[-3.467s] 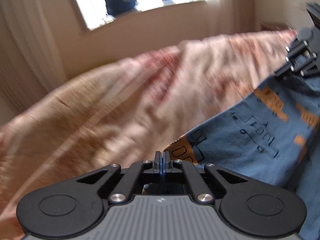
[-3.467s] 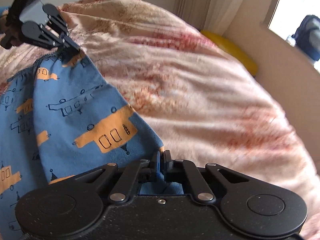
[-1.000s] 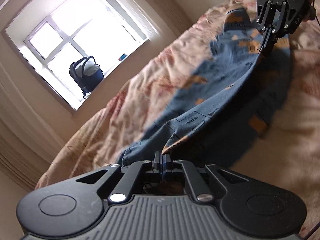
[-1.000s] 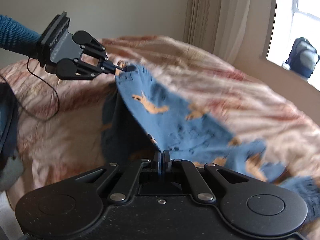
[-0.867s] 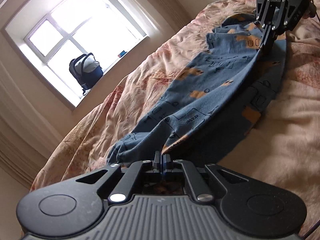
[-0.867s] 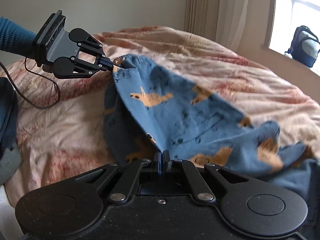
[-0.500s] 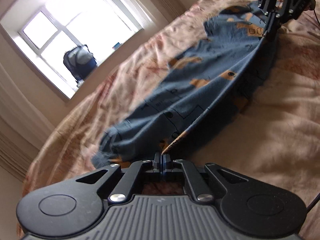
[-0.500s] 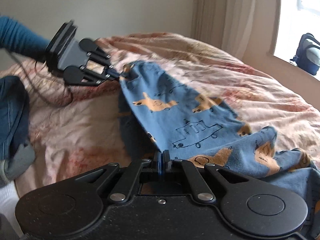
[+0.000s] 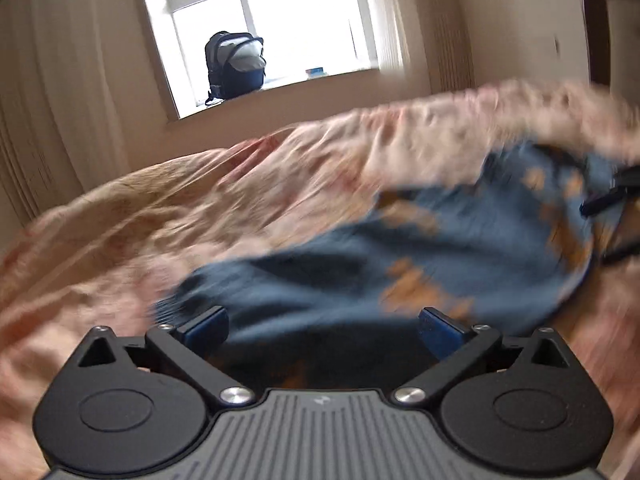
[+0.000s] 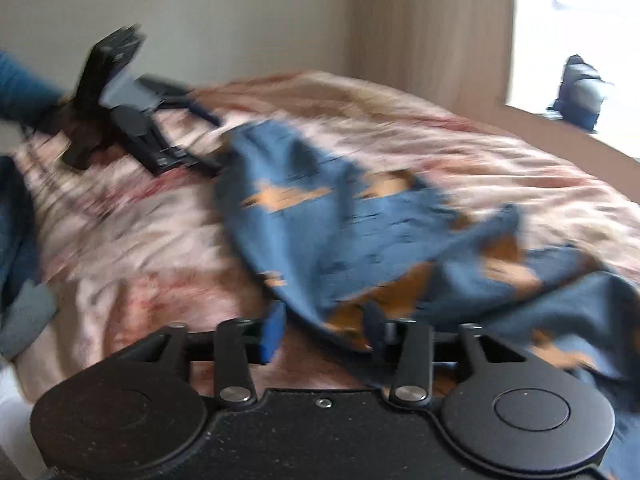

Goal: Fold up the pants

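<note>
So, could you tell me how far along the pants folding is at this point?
Early on. Done: the blue pants lie spread on the bedspread, bunched at the far end. In hand: nothing; the left gripper and right gripper are both open, their jaws apart at the fabric's edge. Left: smoothing the pants, laying leg onto leg, and folding them; no neat fold shows yet.

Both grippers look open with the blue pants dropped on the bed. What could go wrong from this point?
The pants lie bunched and creased on the blanket, so a fold started now may come out crooked. The right gripper stands open with cloth draped between its fingers, so pulling back could drag the fabric. The left gripper is open just short of the hem; both views are blurred, so regrasping could miss.
</note>
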`<action>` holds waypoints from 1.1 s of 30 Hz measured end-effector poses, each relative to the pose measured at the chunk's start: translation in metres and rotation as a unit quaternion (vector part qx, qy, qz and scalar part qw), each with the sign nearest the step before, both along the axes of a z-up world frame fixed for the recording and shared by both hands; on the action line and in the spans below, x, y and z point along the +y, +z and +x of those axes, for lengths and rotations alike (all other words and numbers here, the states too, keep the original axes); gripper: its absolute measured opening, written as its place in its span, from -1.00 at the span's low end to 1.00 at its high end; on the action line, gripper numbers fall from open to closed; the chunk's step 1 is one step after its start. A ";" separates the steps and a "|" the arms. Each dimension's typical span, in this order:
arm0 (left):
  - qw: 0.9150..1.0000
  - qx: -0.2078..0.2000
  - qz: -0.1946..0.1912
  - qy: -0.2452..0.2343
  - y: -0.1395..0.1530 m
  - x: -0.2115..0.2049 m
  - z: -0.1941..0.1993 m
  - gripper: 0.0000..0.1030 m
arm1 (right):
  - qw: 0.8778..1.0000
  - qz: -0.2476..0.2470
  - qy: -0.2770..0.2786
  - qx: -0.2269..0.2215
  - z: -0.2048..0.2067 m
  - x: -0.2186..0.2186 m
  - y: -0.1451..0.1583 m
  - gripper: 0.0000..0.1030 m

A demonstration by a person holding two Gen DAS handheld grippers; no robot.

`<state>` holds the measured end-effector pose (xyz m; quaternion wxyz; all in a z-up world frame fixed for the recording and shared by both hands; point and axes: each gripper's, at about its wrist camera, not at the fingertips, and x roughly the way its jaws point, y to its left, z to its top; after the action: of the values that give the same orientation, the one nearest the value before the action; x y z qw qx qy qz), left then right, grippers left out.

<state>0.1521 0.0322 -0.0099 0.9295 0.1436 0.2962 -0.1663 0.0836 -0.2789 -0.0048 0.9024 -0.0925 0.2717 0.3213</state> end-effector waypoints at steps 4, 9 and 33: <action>0.998 0.018 -0.041 -0.041 -0.006 -0.060 0.016 1.00 | 0.991 0.047 -0.125 -0.024 -0.012 -0.045 0.010 0.92; 0.992 -0.005 -0.036 -0.123 -0.016 -0.143 0.014 1.00 | 0.966 0.085 -0.246 0.011 -0.013 -0.105 0.006 0.99; 0.946 -0.053 0.160 -0.276 -0.050 -0.250 -0.031 -0.64 | 0.853 0.311 -0.390 0.154 0.060 -0.209 -0.021 0.53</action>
<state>0.1210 -0.2181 -0.0599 0.8264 0.3751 0.2177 -0.3590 0.1438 -0.4879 -0.0258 0.8818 0.3573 0.3073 0.0209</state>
